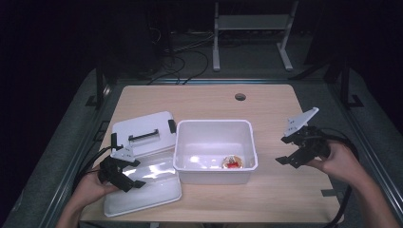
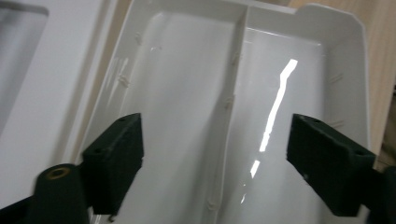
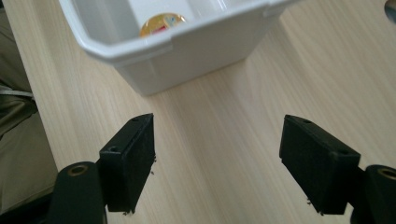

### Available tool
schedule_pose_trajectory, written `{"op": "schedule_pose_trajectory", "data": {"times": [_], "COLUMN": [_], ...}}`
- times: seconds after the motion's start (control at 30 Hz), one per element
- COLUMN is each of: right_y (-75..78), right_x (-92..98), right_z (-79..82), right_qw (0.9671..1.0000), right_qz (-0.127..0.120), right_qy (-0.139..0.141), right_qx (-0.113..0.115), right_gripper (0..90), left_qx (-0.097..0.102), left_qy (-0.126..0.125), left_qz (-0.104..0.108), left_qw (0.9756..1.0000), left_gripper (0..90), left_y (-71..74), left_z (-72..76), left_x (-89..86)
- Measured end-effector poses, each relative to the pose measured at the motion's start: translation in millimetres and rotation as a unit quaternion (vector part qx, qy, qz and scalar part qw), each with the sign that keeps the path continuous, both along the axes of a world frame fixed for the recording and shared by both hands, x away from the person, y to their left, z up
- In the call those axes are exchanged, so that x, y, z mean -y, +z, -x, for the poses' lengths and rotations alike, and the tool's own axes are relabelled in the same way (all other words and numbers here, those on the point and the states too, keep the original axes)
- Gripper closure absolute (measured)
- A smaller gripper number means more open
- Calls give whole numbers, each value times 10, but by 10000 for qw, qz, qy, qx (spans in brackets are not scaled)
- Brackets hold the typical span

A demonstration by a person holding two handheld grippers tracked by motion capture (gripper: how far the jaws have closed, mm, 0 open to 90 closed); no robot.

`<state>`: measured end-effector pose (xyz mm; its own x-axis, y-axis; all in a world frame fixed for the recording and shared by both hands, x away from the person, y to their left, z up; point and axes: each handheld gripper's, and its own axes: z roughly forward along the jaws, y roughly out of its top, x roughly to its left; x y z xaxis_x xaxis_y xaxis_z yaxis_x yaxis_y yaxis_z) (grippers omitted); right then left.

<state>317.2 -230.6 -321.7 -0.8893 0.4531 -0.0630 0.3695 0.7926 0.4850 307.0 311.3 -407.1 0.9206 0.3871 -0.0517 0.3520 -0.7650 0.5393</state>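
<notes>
Jaws of the left hand-held gripper (image 1: 124,176) stand apart over the clear divided tray (image 1: 152,187) at the bench's (image 1: 209,102) near-left corner, gripping nothing. Right hand-held gripper (image 1: 287,149) hovers beside the white tub (image 1: 215,127), jaws likewise apart and empty.

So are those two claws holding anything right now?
No. The left gripper hovers open over the divided tray; the right gripper is open above bare table.
</notes>
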Motion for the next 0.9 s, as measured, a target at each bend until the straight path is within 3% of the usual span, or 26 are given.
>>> {"op": "schedule_pose_trajectory", "data": {"times": [0.23,0.47,0.9], "right_y": [-325,-587,-891], "right_x": [182,242,228], "right_z": [105,183,339], "right_qw": [9993,9983,9974], "right_qz": [36,-38,-148], "right_qy": [-297,-478,-624], "right_qx": [-208,-340,-326], "right_gripper": [261,260,244], "left_qx": [-50,-104,-331], "left_qy": [-11,-31,-194], "left_qz": [-33,-80,-144], "left_qw": [10000,9999,9992], "left_gripper": [209,231,387], "left_y": [-8,-35,-110], "left_z": [-20,-26,-51], "left_x": [21,0,0]}}
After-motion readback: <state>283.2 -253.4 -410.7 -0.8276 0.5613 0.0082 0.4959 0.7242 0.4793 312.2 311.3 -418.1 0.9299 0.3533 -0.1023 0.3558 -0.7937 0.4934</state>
